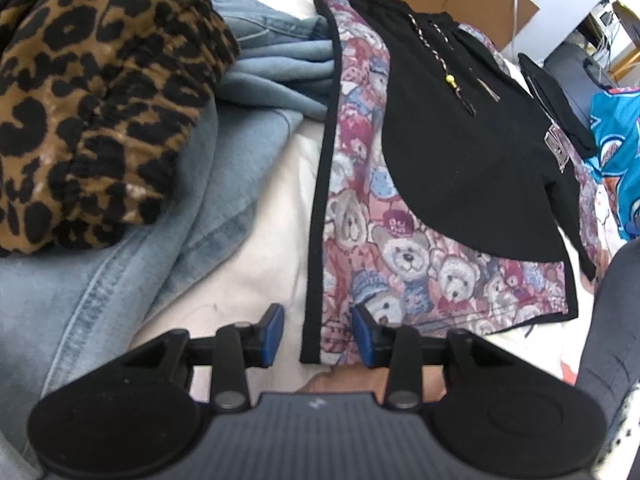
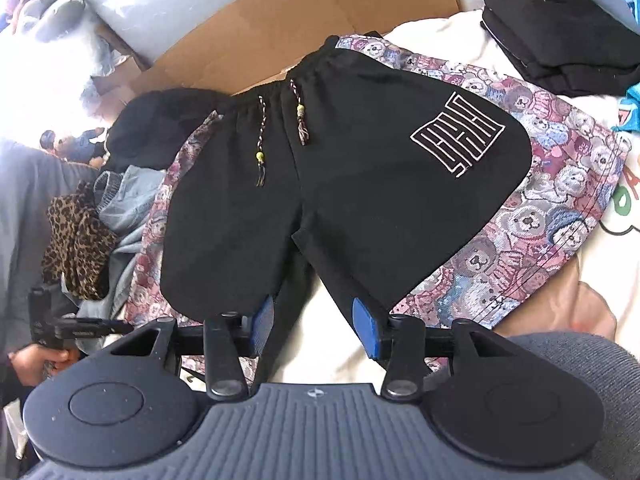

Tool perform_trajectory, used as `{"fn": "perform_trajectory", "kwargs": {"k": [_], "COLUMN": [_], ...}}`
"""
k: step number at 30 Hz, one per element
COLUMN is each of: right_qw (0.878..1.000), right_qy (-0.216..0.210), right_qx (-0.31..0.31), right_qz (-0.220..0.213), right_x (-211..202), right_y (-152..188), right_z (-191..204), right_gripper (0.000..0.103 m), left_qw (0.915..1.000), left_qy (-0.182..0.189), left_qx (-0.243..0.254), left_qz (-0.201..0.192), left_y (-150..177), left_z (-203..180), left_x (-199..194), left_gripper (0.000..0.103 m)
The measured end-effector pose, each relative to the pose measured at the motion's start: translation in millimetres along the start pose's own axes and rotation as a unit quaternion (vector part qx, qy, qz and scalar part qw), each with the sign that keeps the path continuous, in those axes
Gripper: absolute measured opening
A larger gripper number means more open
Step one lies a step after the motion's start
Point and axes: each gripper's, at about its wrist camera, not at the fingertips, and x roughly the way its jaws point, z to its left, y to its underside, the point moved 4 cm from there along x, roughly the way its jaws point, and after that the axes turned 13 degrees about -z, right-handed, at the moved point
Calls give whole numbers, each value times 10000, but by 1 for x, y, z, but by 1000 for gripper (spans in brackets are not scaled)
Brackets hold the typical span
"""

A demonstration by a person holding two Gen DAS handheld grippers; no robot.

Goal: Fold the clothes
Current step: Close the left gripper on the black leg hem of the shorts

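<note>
A pair of shorts (image 2: 360, 184), black in front with teddy-bear print side panels, lies spread flat on a white cloth (image 1: 256, 264). It has two beaded drawstrings and a white maze logo (image 2: 458, 136). My left gripper (image 1: 319, 334) is open at the hem corner of one leg (image 1: 320, 340), and the black-trimmed edge lies between its blue pads. My right gripper (image 2: 314, 324) is open at the inner leg hems near the crotch, its pads either side of black fabric and white cloth. The left gripper (image 2: 44, 320) also shows at the left edge of the right wrist view, held in a hand.
A leopard-print garment (image 1: 92, 100) sits on a pile of light denim (image 1: 224, 168) left of the shorts. A folded black garment (image 2: 560, 28) and a turquoise one (image 1: 616, 152) lie to the right. A flattened cardboard box (image 2: 280, 28) lies behind. A grey sleeve (image 2: 568, 364) is near the right gripper.
</note>
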Motion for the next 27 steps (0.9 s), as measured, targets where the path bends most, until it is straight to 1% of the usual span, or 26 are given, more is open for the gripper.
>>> {"fn": "perform_trajectory", "kwargs": {"k": [2,3,4,5,6,7,13,19,22,27], "right_qw": [10000,10000,10000,10000,10000,10000,9999,9992,9986,9978], "right_qy": [-9,-2,7,11,17,31,71,120,141,39], "right_qx": [23,19,13,5,0,-3,-108,-310,-461,-612], "right_qz": [13,28,44,66,82,86,-52,-207,-209,-251], "right_x": [1,2,3,5,5,5,0,-5,-5,-4], "right_y": [0,0,0,0,0,0,0,0,1,-2], "right_z": [-1,-1,0,0,0,0,4,12,16,32], "right_gripper": [49,49,49,49,49,49,49,49,49,50], "left_qw": [10000,10000,10000,10000,9999,9998,9996,9987,9974,9940], "left_qy": [11,4,-1,11,40,89,260,512,706,1009], "left_qx": [-20,-19,-10,-23,-73,-137,-87,62,-50,-217], "left_qz": [-3,4,15,36,65,94,71,3,-164,-365], "left_y": [1,1,1,0,0,0,-4,-15,-28,-47], "left_z": [1,1,2,3,5,7,0,-20,-31,-55], "left_x": [1,1,0,-1,-2,-3,-14,-28,-35,-43], "left_gripper": [40,36,30,27,19,14,11,10,10,10]}}
